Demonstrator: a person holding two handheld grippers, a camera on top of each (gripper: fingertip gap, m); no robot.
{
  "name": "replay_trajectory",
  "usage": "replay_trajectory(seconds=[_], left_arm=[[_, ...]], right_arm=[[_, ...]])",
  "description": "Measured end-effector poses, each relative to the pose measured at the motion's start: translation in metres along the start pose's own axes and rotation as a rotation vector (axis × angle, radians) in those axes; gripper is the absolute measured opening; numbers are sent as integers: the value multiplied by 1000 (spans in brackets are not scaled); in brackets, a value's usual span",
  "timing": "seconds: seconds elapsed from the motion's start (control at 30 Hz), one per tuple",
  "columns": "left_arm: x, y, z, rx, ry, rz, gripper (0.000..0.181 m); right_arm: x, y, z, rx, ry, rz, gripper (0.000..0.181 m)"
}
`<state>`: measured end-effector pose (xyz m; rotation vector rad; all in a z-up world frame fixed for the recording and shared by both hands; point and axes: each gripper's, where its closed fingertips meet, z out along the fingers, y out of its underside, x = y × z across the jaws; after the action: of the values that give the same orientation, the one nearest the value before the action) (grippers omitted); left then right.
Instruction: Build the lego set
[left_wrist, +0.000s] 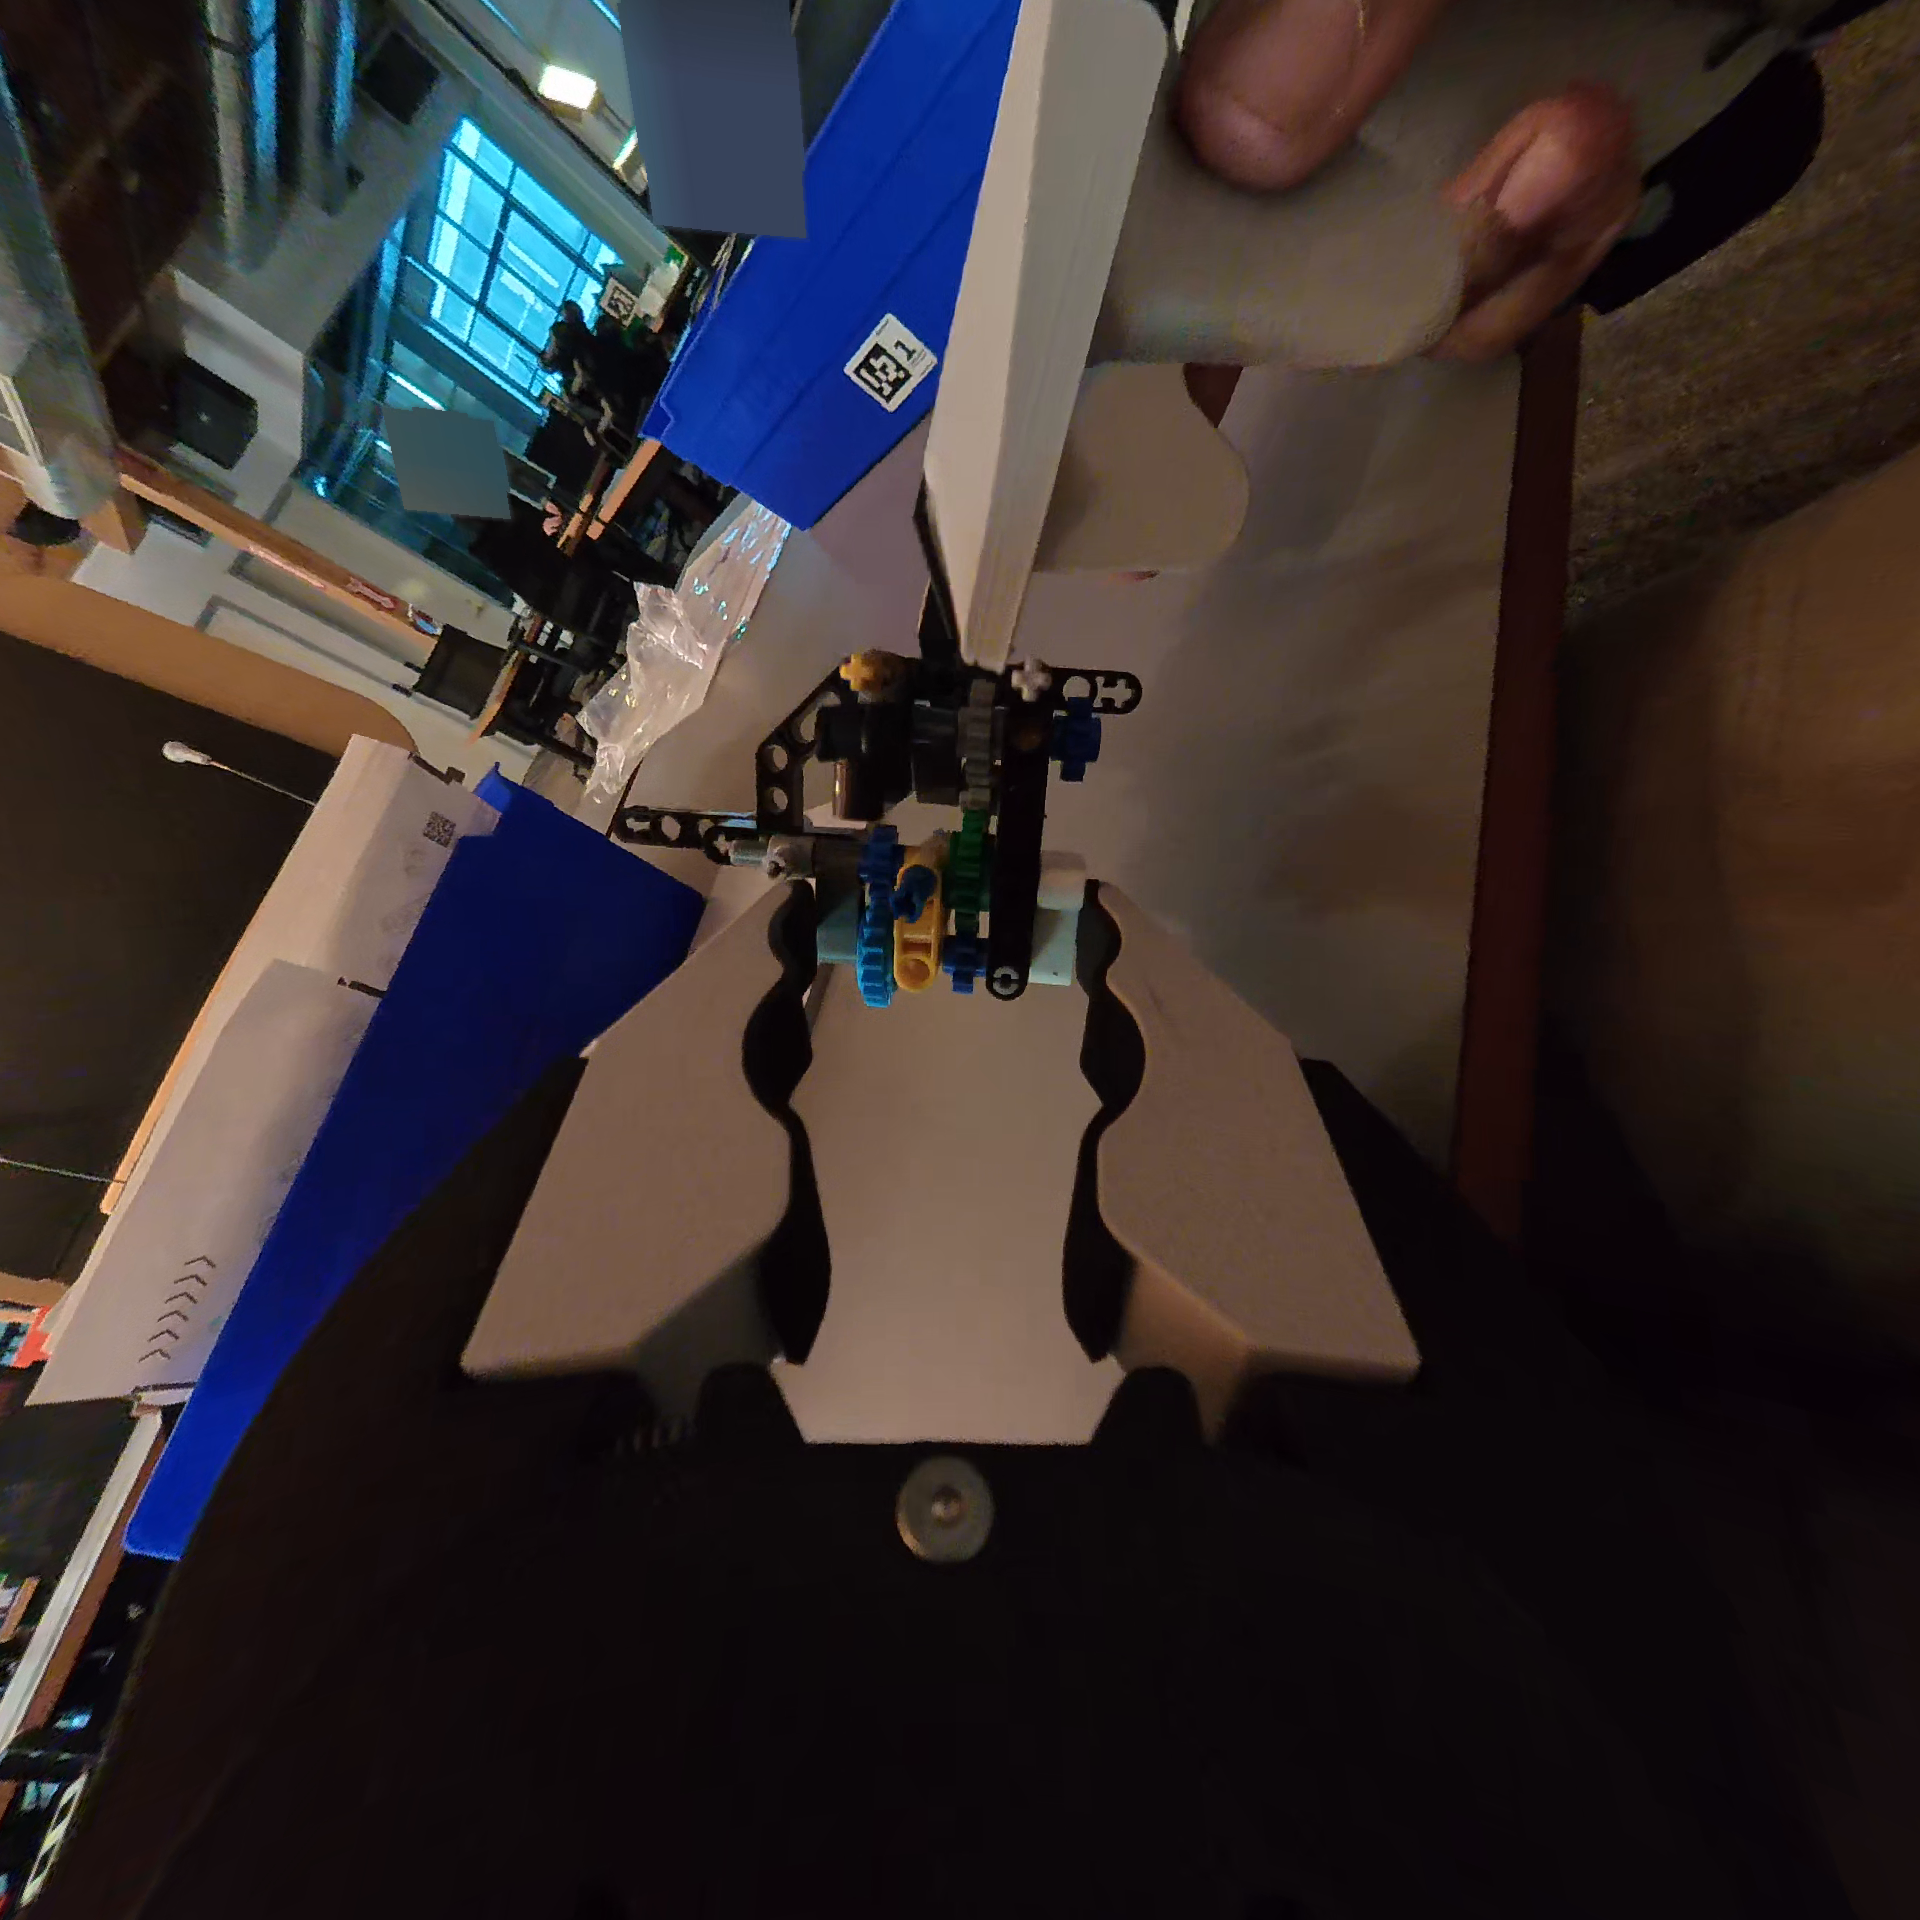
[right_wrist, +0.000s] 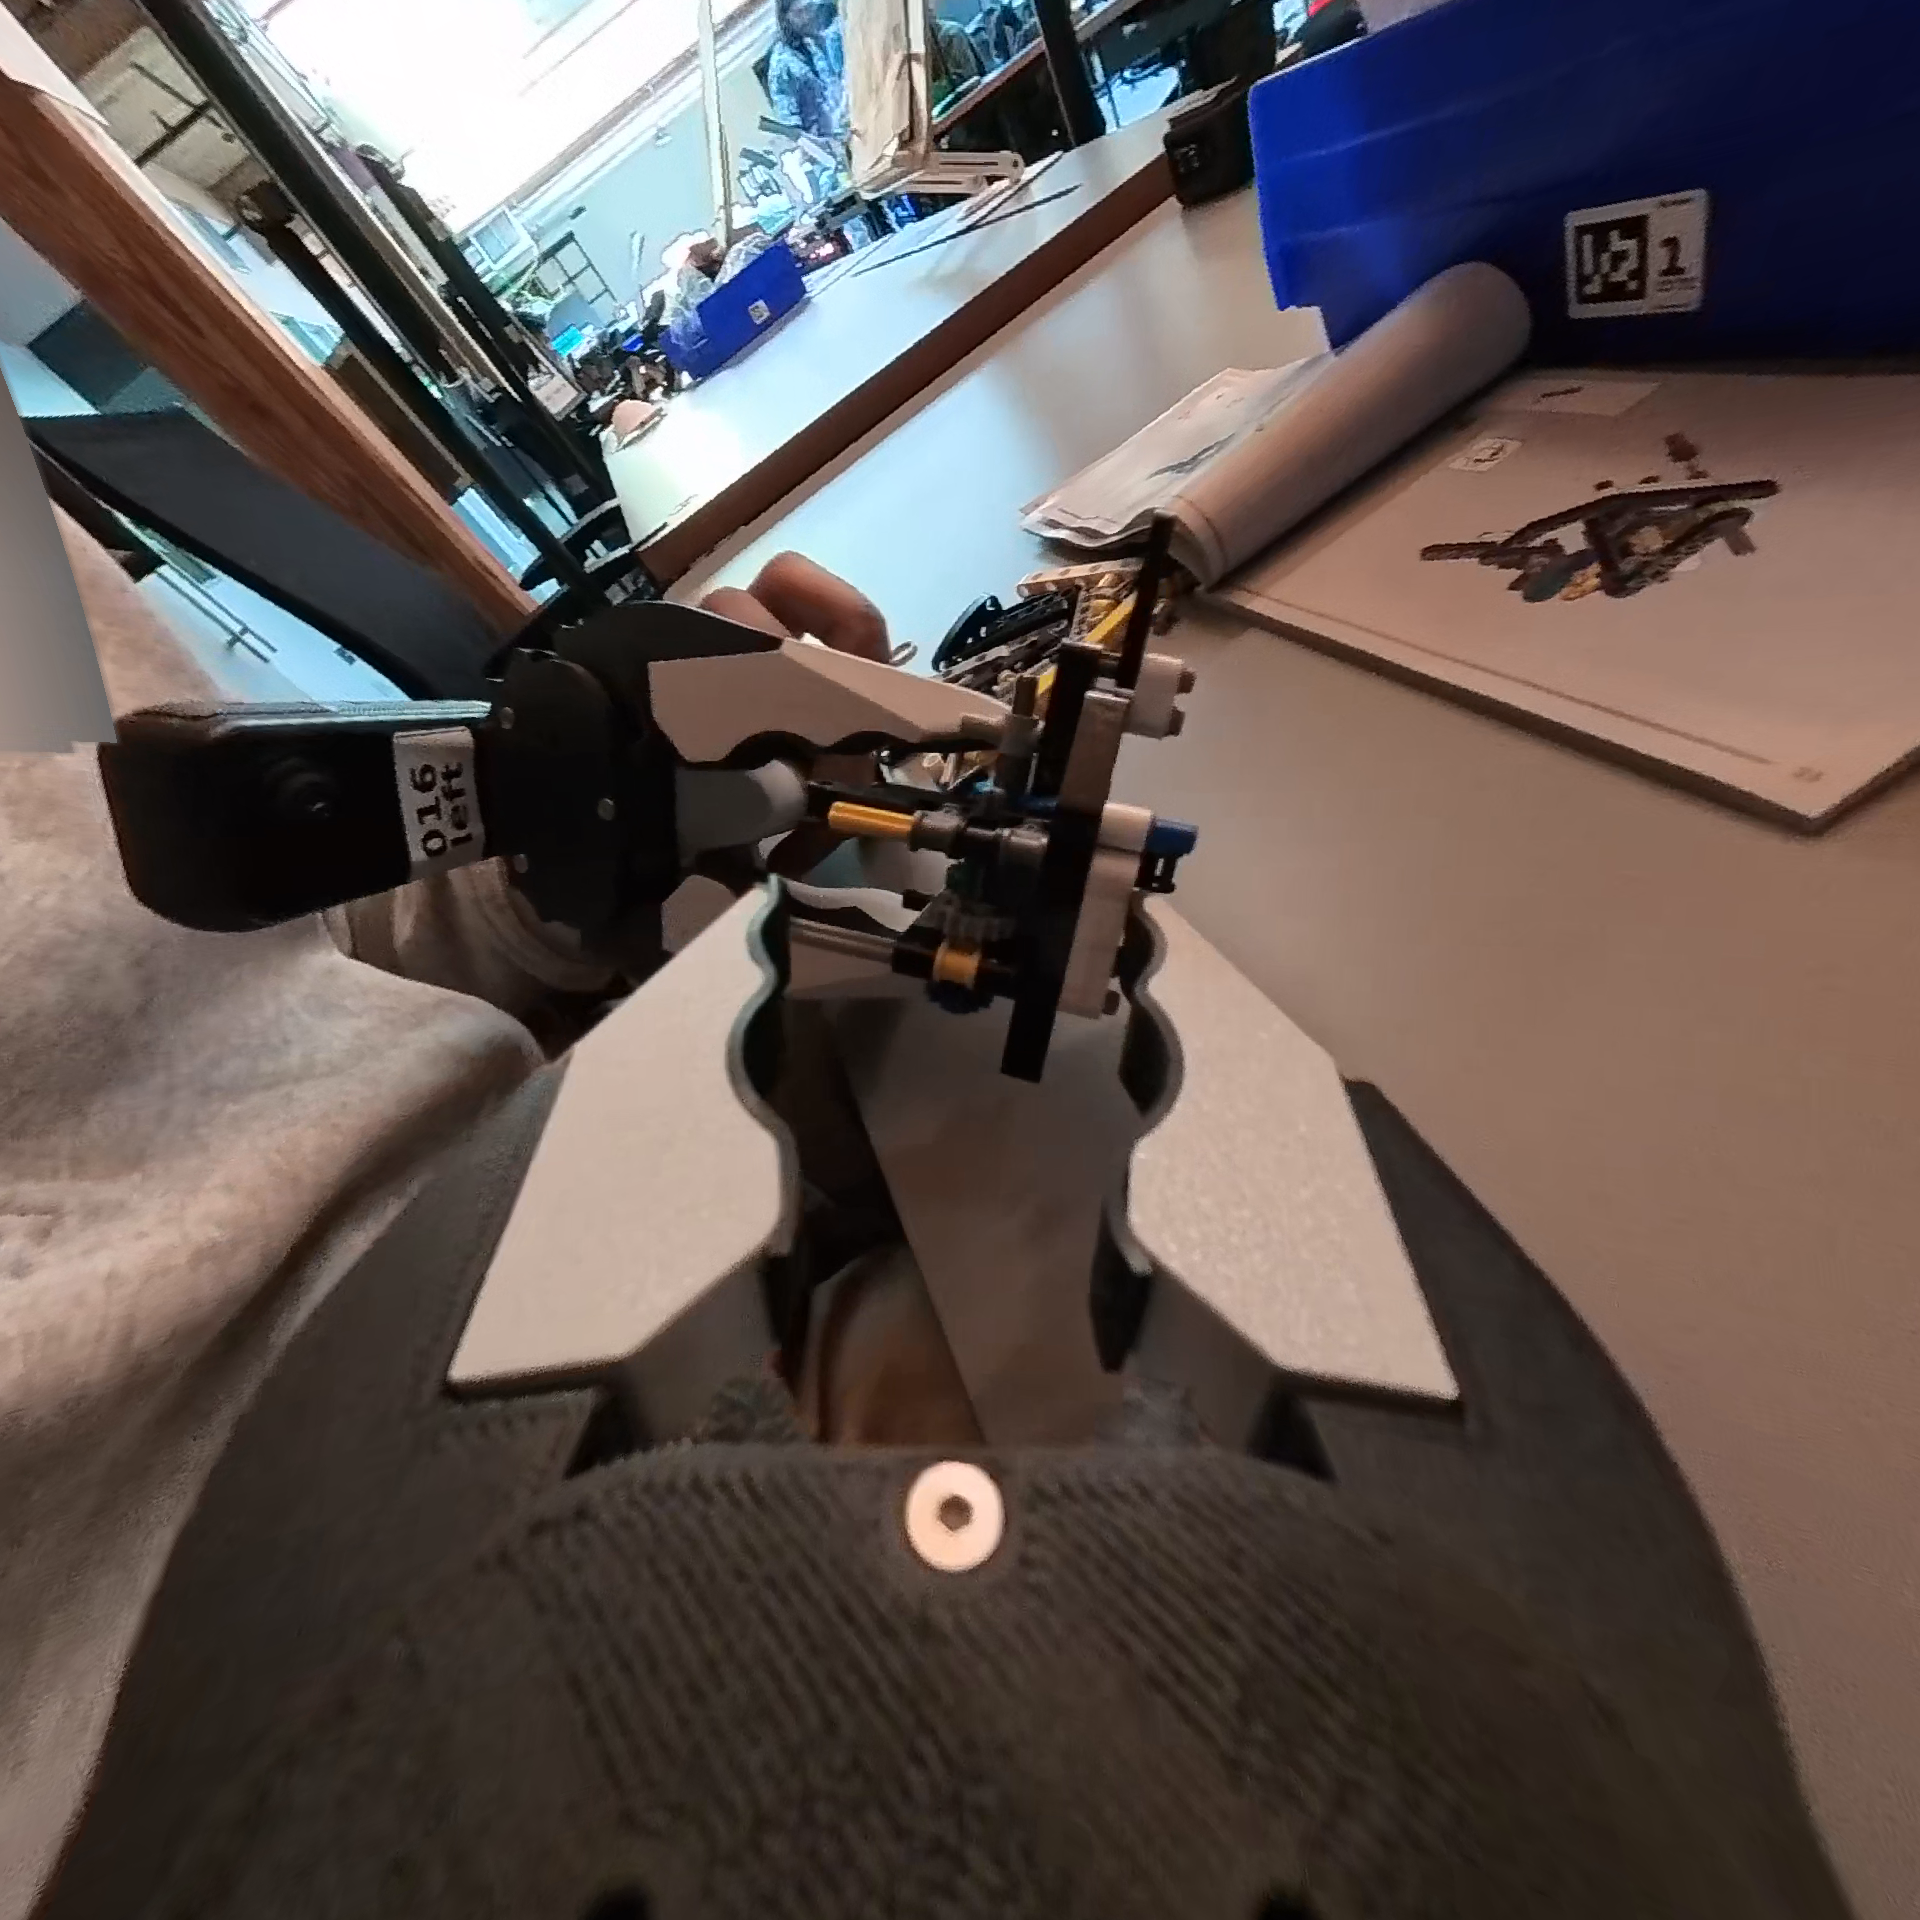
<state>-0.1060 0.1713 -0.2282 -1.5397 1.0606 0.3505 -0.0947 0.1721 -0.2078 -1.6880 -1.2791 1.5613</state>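
A small Technic assembly (left_wrist: 935, 831) of black beams, blue and green gears, a yellow piece and white parts is in the air above the table. My left gripper (left_wrist: 945, 914) is shut on its lower white and blue end. In the right wrist view the same assembly (right_wrist: 1049, 831) is held from the left by the left gripper (right_wrist: 956, 810). My right gripper (right_wrist: 951, 920) has its jaws apart around the assembly's near end, and its right finger (right_wrist: 1195, 1039) touches a white part. In the left wrist view its white fingers (left_wrist: 997, 416) come down onto the assembly's top.
An open instruction booklet (right_wrist: 1507, 623) lies on the table by a blue bin (right_wrist: 1558, 156). A pile of loose pieces (right_wrist: 1018, 634) lies behind the assembly. Another blue bin (left_wrist: 468, 1039) and a clear plastic bag (left_wrist: 665, 655) are on the left. The table's brown edge (left_wrist: 1507, 831) is close. Less than 4 cm separates the two grippers' tips.
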Motion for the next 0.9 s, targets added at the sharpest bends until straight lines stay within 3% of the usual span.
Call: replay_trajectory(seconds=[0.37,0.7,0.73,0.9], left_arm=[[-1,-2,0,13,-16,11,48],[-3,-1,1,15,-37,20,49],[-4,-1,1,17,-40,23,48],[-5,-1,0,26,-48,20,49]], right_arm=[[7,-3,-3,20,30,17,33],[6,-4,-3,36,14,44,31],[7,-5,-4,40,17,49,18],[5,-6,-4,52,3,64,16]])
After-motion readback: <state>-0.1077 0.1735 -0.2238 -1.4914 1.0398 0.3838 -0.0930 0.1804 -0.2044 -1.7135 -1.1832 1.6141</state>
